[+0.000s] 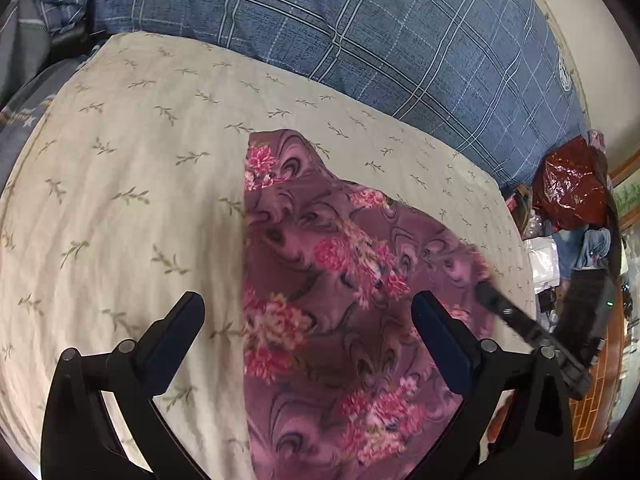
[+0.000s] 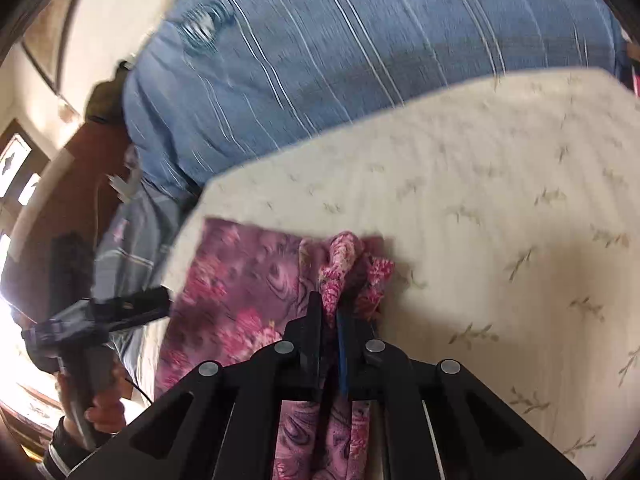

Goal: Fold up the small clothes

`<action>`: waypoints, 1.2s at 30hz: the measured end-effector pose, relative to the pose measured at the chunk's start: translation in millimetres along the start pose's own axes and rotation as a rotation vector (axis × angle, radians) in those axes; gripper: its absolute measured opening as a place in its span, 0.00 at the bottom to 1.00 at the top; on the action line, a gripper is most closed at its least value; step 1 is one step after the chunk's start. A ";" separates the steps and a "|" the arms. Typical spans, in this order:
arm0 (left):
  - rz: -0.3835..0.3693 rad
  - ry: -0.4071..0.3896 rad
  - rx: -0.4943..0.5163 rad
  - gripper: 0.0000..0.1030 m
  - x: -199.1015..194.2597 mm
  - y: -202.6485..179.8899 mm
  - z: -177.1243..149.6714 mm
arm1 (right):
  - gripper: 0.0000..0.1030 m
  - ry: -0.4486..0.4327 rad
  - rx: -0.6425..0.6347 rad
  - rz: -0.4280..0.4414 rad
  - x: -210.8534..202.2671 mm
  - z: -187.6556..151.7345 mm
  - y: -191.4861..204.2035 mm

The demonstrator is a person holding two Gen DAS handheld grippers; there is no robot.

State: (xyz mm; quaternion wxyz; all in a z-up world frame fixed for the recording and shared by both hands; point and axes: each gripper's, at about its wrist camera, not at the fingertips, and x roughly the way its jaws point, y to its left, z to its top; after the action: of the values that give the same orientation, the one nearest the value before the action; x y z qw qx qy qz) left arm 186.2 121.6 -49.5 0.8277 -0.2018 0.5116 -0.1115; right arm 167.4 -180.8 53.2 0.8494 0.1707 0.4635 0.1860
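Note:
A small purple garment with pink flowers (image 1: 344, 280) lies on the cream leaf-print sheet (image 1: 132, 184). My left gripper (image 1: 308, 312) is open and empty, hovering over the garment's left edge. In the right wrist view my right gripper (image 2: 330, 308) is shut on a bunched fold of the same garment (image 2: 240, 280) and holds it up off the sheet (image 2: 500, 208). The other gripper (image 2: 120, 308) shows at the left there, open, with a hand on its handle. The right gripper's finger (image 1: 504, 312) reaches onto the garment's right edge in the left wrist view.
A blue plaid pillow (image 1: 360, 32) lies along the far side of the sheet, also in the right wrist view (image 2: 340, 60). A red plastic bag (image 1: 568, 188) and clutter sit beyond the bed's right edge. The right wrist view is motion-blurred.

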 end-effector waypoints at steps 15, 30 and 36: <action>0.159 0.046 0.229 1.00 -13.7 -17.6 -79.6 | 0.21 0.141 -0.173 -0.019 -9.5 -69.7 8.8; 0.378 -0.092 0.262 1.00 -86.5 -27.7 -154.3 | 0.88 0.142 -0.217 -0.458 -96.4 -135.8 -4.7; 0.499 -0.184 0.282 1.00 -99.6 -42.3 -172.4 | 0.88 0.152 -0.167 -0.465 -121.4 -166.8 -5.1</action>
State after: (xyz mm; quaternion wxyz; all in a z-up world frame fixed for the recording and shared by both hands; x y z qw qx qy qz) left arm -11.6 84.9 -18.8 0.8922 0.0378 0.4479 0.0443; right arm -34.6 -223.2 53.3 0.8432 -0.0257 0.5358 0.0358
